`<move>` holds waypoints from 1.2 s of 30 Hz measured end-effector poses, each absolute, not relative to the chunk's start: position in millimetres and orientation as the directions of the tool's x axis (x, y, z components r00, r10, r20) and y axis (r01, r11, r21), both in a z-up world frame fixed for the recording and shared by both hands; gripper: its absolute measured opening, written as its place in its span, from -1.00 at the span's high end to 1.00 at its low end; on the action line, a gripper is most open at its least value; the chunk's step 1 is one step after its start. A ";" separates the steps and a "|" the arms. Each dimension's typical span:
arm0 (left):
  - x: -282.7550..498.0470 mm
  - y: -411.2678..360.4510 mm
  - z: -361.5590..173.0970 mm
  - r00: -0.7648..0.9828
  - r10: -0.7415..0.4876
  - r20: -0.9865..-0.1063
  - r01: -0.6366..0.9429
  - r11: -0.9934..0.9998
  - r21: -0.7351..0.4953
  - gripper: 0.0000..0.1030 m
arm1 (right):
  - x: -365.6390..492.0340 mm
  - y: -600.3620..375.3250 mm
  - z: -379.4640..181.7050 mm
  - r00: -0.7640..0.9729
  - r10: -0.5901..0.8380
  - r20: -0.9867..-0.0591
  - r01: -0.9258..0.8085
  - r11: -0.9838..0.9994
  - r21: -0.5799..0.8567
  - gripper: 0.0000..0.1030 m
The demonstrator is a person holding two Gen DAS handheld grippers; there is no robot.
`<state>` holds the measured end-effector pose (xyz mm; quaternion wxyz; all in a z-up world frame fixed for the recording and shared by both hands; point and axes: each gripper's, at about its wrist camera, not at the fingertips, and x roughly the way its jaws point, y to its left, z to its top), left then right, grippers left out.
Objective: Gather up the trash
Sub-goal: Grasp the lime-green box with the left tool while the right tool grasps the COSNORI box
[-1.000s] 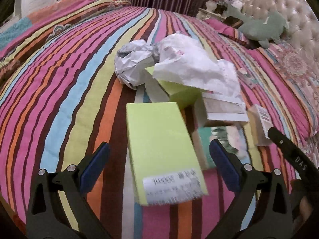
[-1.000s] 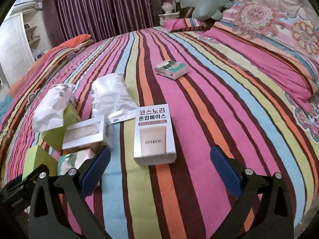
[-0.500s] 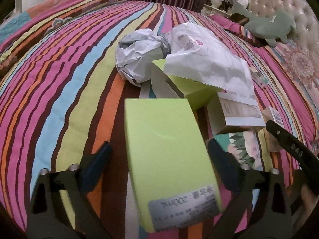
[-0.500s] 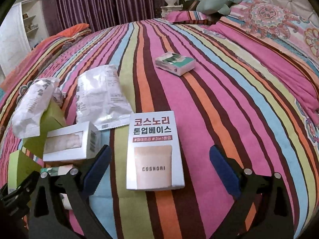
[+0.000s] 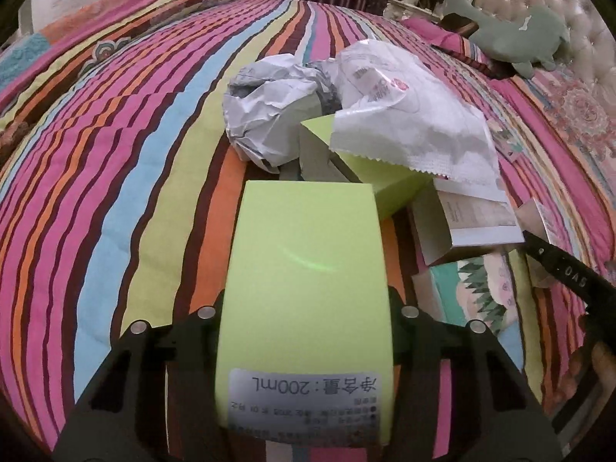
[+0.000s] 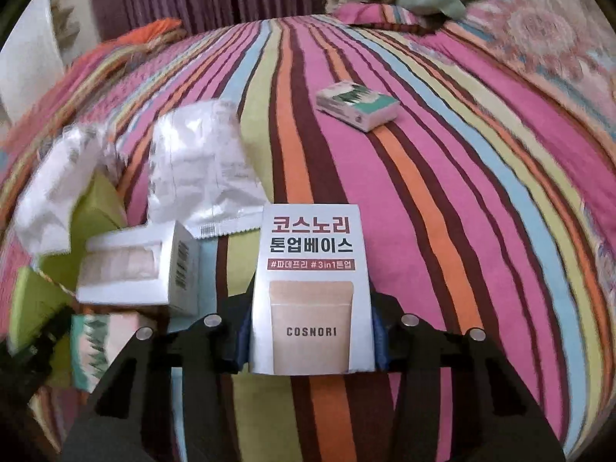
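- My left fingers (image 5: 306, 331) are closing on the lime-green box (image 5: 304, 288), pads at both its sides, on the striped bed (image 5: 115, 192).
- My right fingers (image 6: 310, 340) clamp the Cosnori box (image 6: 312, 288).
- Grasp step; next, lift both clear of the litter.

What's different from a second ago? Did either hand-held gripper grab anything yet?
Both came in over their boxes and the jaws went from wide open to narrow. The left hand-held gripper is closing on the lime-green box, pads at its sides. The right hand-held gripper has shut on the white COSNORI box. The crumpled paper, the white pouch and the small teal box lie on the striped bedspread as before.
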<state>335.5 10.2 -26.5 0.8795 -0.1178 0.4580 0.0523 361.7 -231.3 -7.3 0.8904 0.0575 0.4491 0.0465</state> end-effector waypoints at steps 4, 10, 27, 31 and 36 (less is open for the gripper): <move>329.6 12.9 -25.0 0.574 -0.024 -0.819 -0.191 0.968 -0.162 0.06 | 348.4 -245.9 -5.9 0.584 0.210 -0.784 -0.003 0.966 0.257 0.12; 309.1 18.1 -15.5 0.584 -0.026 -0.811 -0.174 0.972 -0.157 0.06 | 322.3 -254.2 -2.0 0.576 0.286 -0.765 0.001 0.936 0.351 0.12; 181.1 14.1 0.0 0.583 -0.151 -0.799 0.026 0.986 -0.167 0.06 | 185.3 -235.2 17.7 0.504 0.437 -0.745 -0.113 0.889 0.444 0.12; 133.9 8.9 -2.1 0.554 -0.194 -0.810 0.092 0.981 -0.172 0.06 | 149.3 -222.5 19.0 0.450 0.480 -0.753 -0.165 0.873 0.458 0.12; 83.9 0.6 -18.3 0.489 -0.220 -0.844 0.146 0.975 -0.169 0.06 | 111.2 -205.0 5.8 0.371 0.503 -0.781 -0.177 0.864 0.472 0.12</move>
